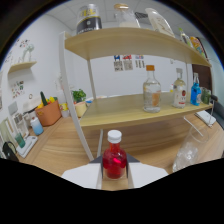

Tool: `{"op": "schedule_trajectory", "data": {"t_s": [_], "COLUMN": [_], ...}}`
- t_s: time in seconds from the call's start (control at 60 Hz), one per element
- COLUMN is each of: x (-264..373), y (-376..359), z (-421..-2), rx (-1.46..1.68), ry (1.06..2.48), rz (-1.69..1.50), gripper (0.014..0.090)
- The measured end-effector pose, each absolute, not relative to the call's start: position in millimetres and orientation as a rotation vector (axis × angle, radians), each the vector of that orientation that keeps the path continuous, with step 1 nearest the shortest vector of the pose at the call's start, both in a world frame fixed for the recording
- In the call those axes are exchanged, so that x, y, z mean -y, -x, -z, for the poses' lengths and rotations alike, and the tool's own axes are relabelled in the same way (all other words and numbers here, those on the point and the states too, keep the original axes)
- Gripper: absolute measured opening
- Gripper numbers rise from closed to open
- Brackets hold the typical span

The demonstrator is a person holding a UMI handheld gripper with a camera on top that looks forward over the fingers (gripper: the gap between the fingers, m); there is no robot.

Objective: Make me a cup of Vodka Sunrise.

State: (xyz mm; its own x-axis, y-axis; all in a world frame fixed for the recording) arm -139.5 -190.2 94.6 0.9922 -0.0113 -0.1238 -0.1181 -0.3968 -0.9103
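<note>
Between my claw's (115, 176) two fingers stands the red bottle (114, 161), upright, white cap up, apparently clamped on both sides (contact itself is hard to see). I judge it held above the tabletop (60, 150), shelf (125, 111) beyond.

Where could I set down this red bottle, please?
The red bottle sits between the gripper fingers. The lower shelf is bare between the potted plant and the clear bottle. Its far end, past that bottle, is crowded with bottles.
</note>
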Motion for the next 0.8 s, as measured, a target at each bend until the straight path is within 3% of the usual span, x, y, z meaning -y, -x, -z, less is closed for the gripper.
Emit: {"op": "schedule_trajectory", "data": {"t_s": [0.15,0.4,0.717,0.75,0.8], "x": [191.2,197.4,203.7,205.1,208.5], "y": [147.2,153.3,154.3,154.5,155.2], "z": [-51.5,-16.9,-15.6,-14.3,-12.9], "rx": [-0.067,-0.023,0.042,0.044,0.050], "ry": [2.066,2.174,2.164,2.172,2.186], "rz": [-0.089,-0.045,0.020,0.013,-0.006], "gripper": [0.0340,0.0344,0.0359,0.0379,0.0478]}}
